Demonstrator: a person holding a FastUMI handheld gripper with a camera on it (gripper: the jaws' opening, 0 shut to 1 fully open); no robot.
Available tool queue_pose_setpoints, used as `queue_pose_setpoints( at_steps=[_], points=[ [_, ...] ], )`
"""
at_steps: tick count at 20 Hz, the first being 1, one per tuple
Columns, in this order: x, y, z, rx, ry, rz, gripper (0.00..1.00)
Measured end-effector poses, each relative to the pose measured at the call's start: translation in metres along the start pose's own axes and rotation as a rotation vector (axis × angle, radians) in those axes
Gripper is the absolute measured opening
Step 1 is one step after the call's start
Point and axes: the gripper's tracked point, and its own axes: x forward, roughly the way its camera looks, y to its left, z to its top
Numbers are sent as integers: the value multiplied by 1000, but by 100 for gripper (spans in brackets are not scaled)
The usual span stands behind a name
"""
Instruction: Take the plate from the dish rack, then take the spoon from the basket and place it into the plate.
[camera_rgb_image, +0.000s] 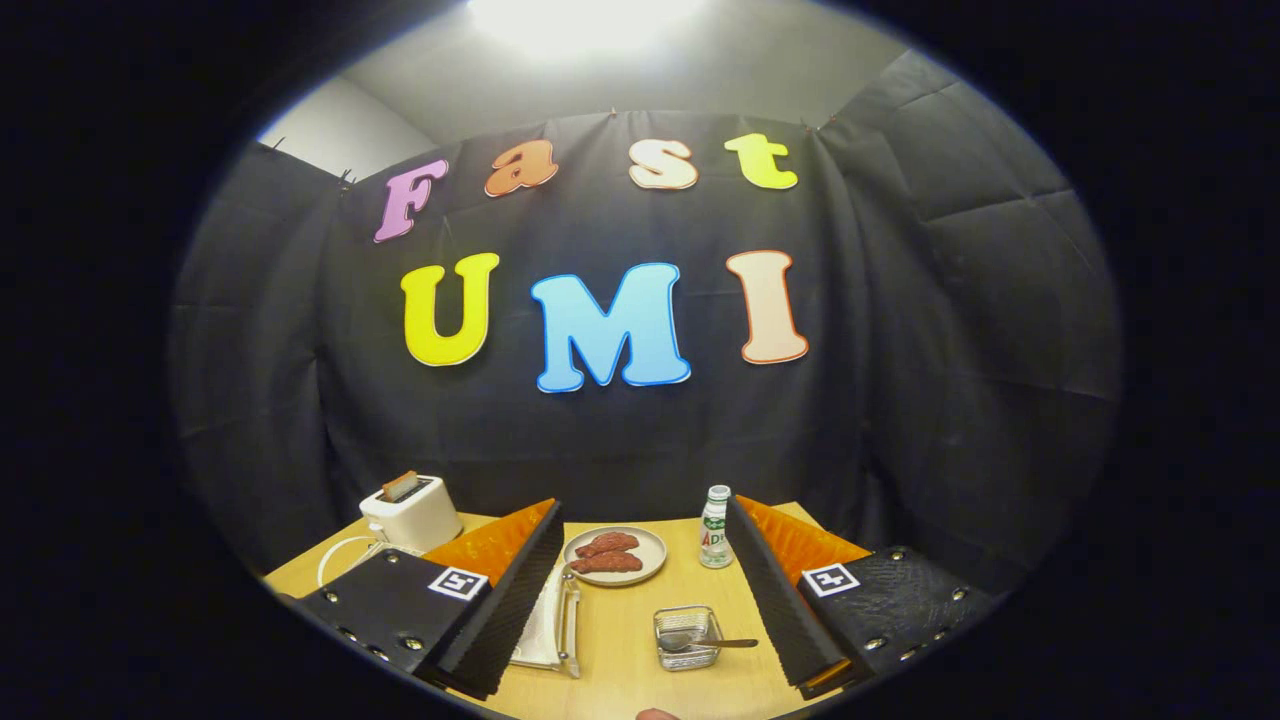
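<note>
Jaws: standing wide open, gripping nothing, hanging above the near part of the tabletop (620, 640), gripper (640, 610) looking forward over it.
Left finger (500, 610): black ribbed pad with orange backing, lying over the dish rack's side, tip reaching toward the near edge.
Right finger (785, 600): black ribbed pad with orange backing, running just beside the basket's right side, well apart from the left one.
Basket (688, 637): small, clear and square, sitting on the wood between the two fingers, nearer the right one, not touching either as far as can be told.
Spoon (705, 642): lying in the basket, bowl inside, handle sticking out over the right rim toward the right finger.
Dish rack (568, 620): sitting at the inner edge of the left finger, partly hidden behind it, holding something pale and flat; whether that is a plate cannot be told.
Plate (615, 555): round, pale, resting flat on the wood beyond the basket, between the fingers, carrying reddish-brown pieces of food (606, 553).
Bottle (715, 527): standing upright just right of the round plate, close against the right finger's far end.
Toaster (411, 512): white, standing beyond the left finger with a slice poking up from its slot and a white cord looping beside it.
</note>
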Motion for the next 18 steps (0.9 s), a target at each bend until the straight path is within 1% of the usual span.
queue_pose_setpoints(
  at_steps=[3,8,11,18],
  points=[
    [13,28,-12,0,61,12,99],
    [40,86,-30,-18,150,73,99],
    [54,112,-52,0,210,108,99],
    [88,144,-95,-61,329,94,98]
  ],
)
